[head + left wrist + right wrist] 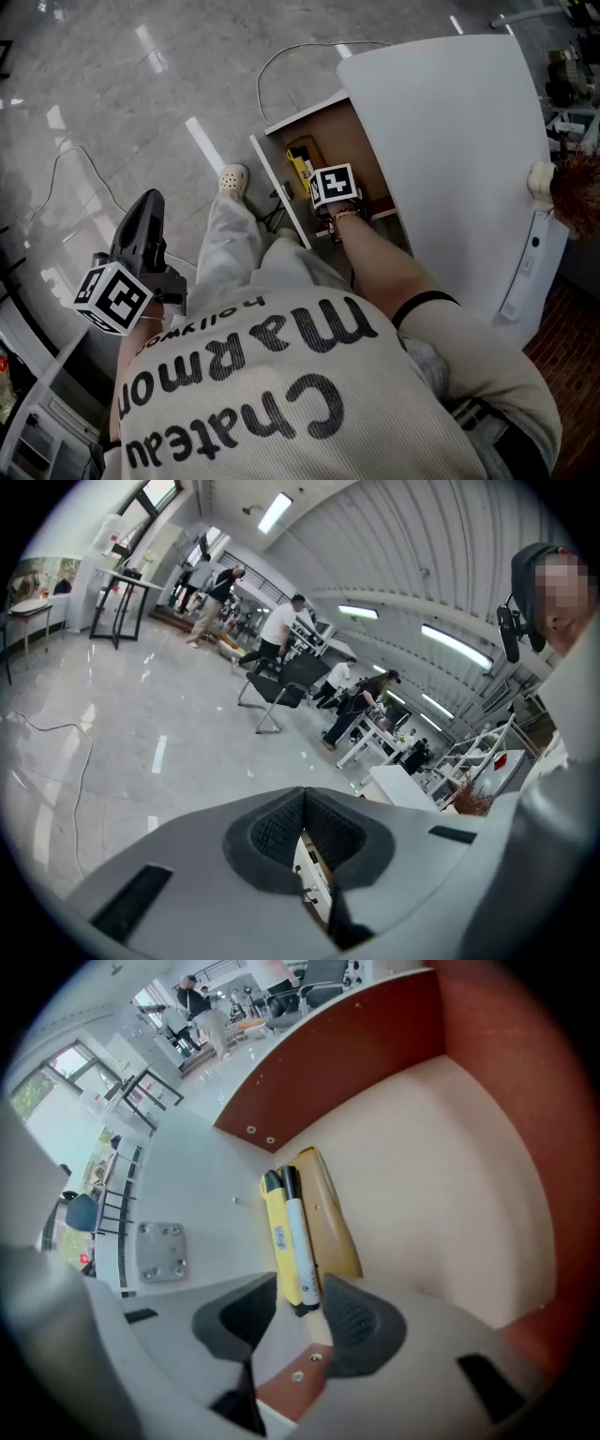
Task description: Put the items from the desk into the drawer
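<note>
Placement is the step in hand. The right tongs (302, 1321) point steeply down into the open drawer (441, 1176), jaws parted, and neither pad presses on anything. Between and just beyond the pads lie a yellow marker (278, 1241) and a white marker (298, 1241) with black ends. They lie side by side and touching on the drawer floor, against a tan flat object (330, 1227) on their far side. Both markers look set down and released rather than gripped.

The left tongs (302, 808) are clenched on nothing, tips together, held out over the floor well away from the drawer. In the head view the white surface (450, 141) sits just above the drawer, and the part in view shows no loose item to collect, though its right edge is cut off.

The next move likely calls for lifting the right tongs straight up, jaws still wide, so the pads clear the marker ends without dragging them. The surface then needs checking for anything left before the drawer is pushed shut.
</note>
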`<state>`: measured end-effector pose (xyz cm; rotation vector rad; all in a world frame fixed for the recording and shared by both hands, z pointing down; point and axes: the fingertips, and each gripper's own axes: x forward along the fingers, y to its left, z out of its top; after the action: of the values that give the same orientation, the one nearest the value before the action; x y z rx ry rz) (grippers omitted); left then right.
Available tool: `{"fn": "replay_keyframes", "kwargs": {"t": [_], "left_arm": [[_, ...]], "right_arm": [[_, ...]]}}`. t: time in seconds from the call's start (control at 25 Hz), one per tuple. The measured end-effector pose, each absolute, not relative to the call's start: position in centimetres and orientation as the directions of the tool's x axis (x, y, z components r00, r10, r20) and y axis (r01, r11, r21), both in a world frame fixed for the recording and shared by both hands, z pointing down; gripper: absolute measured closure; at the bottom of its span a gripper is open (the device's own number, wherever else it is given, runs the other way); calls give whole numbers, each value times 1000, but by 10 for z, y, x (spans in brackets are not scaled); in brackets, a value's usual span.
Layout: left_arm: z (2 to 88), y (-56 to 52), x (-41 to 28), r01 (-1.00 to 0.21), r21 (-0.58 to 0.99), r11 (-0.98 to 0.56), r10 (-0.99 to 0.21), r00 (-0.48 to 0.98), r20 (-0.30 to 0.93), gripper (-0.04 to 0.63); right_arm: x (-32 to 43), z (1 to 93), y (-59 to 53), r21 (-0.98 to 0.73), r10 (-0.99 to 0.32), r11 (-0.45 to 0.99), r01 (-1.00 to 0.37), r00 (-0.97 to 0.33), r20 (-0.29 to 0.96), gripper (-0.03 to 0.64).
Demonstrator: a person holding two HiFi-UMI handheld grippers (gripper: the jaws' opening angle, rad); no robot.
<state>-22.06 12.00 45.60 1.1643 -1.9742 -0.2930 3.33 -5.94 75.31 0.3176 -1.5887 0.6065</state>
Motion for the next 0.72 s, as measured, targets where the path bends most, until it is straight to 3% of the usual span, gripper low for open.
{"fn": "replay_keyframes", "kwargs": {"t": [0.36, 0.72], "left_arm": [[403, 68, -194, -688, 598, 411, -892, -166, 421, 595], [333, 12, -169, -774, 577, 261, -954, -117, 275, 594]], "right_arm": [[12, 674, -30, -287, 208, 850, -442, -220, 953, 473], [-42, 544, -57, -330, 106, 855, -400, -488, 866, 532]]}}
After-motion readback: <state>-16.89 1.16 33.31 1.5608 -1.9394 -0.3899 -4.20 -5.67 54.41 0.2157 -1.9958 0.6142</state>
